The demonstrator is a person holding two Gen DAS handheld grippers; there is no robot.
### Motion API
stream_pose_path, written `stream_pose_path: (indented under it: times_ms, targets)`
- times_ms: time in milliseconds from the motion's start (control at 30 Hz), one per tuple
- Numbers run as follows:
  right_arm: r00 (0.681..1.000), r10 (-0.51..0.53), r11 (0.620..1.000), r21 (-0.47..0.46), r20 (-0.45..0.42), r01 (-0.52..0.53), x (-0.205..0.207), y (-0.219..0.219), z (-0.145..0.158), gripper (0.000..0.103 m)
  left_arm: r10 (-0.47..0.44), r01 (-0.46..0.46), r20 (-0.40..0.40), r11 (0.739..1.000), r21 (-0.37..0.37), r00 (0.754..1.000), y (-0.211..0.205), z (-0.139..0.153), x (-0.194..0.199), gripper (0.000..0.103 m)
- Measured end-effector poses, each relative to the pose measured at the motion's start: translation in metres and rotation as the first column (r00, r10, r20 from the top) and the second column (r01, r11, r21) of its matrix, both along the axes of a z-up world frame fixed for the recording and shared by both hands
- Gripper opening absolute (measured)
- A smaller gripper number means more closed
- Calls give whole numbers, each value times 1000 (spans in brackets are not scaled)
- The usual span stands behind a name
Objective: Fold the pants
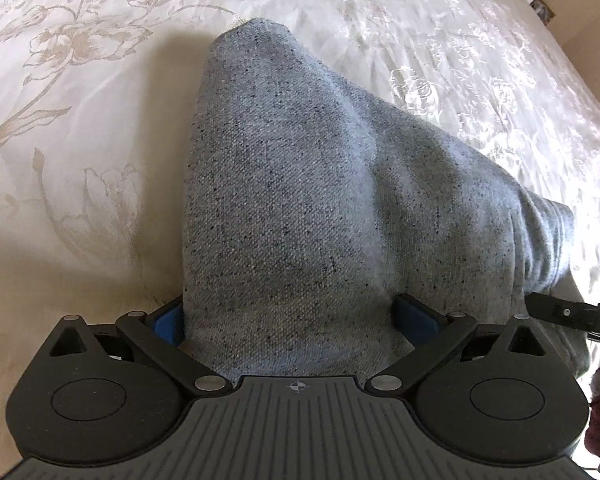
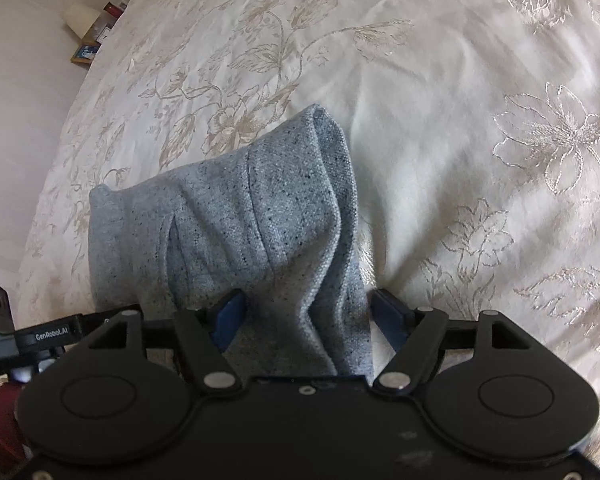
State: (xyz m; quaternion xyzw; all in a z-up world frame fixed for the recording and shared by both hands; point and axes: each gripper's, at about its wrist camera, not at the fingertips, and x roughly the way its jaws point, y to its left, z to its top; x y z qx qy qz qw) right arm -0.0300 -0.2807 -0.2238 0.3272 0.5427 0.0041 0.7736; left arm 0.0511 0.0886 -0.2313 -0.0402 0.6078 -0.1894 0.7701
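Pants (image 1: pixel 312 208): grey speckled knit, lying on the bed (image 1: pixel 80 128) and rising from it toward both cameras. Bed cover is cream with a beige and silver floral pattern.

Left gripper (image 1: pixel 296 320): cloth fills the whole gap between the two fingers (image 1: pixel 168 322). Blue pads show at each side, pressed against the fabric edges. The fingers stand fairly wide but are clamped on a thick bunch of pants. From here the cloth runs away as one broad smooth panel, ending in a rounded folded corner far up the bed. On the right of this view the fabric falls off in a lower fold toward the right gripper (image 1: pixel 572 316), whose black body shows at the edge.

Right gripper (image 2: pixel 304 312): a gathered, pleated bunch of pants sits between its fingers (image 2: pixel 230 316). The left blue pad is against the cloth; the right pad is at the cloth edge, contact there hard to judge. Reads as closed on the fabric. Beyond it the pants show a stitched seam and a folded end resting on the bed.

Left gripper's camera block shows at the lower left of the right view, just beside.

Lamp (image 2: pixel 80 20) and small items beyond the bed's far corner
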Motion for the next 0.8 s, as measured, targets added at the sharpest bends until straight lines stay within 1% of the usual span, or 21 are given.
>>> stream_pose_path:
  times_ms: [33,67,100,133,167,200,233,267,300,367,433,500,600,700,733,800]
  targets:
    - [1000,3,1000,-2,1,-3,0,1,1,76,-1,1,5,1000,-3,1000,0,1,0,99]
    - [1000,6,1000,-5,1,-6,1,2,1,75,-3,3,13,1000,-6,1000,-2,3,0,88]
    - [1000,7,1000,-7,1,-7,1,4,3,71,-5,6,22,1000,-11,1000,-3,6,-2,73]
    - [1000,13,1000,-6,4,-13,2,6,6,60,-5,5,28,1000,-12,1000,-4,10,-4,65]
    - [1000,25,1000,-11,8,-25,2,10,10,47,-6,7,33,1000,-19,999,-6,15,-7,48]
    - [999,34,999,-12,13,-34,2,15,14,37,-9,9,39,1000,-18,999,-8,20,-10,37]
    - [999,34,999,-29,17,-34,2,19,21,29,-16,16,54,1000,-6,998,-11,27,-12,33]
    - [999,42,998,-49,27,-40,2,25,29,27,-28,27,70,1000,11,997,-14,34,-15,29]
    - [998,53,996,-68,38,-51,2,30,38,26,-41,40,88,999,21,995,-16,42,-17,28]
    - [996,56,994,-93,62,-50,-1,37,58,26,-58,56,114,998,16,992,-17,57,-19,28]
    - [995,46,996,-86,91,-38,-4,40,77,25,-79,79,139,997,8,987,-15,75,-18,28]
    - [991,50,994,-100,125,-37,-3,41,98,25,-107,109,184,994,0,977,-14,95,-13,27]
    - [983,55,992,-123,177,-34,8,37,124,25,-121,132,246,991,-25,962,-16,127,10,27]
    - [972,44,991,-136,230,-13,33,26,149,25,-110,129,277,990,-51,955,-19,150,36,27]
    - [969,43,989,-147,244,-7,42,23,155,25,-108,130,292,990,-57,950,-22,159,47,26]
    - [961,49,984,-180,271,0,64,17,169,25,-112,142,317,987,-73,942,-27,173,69,19]
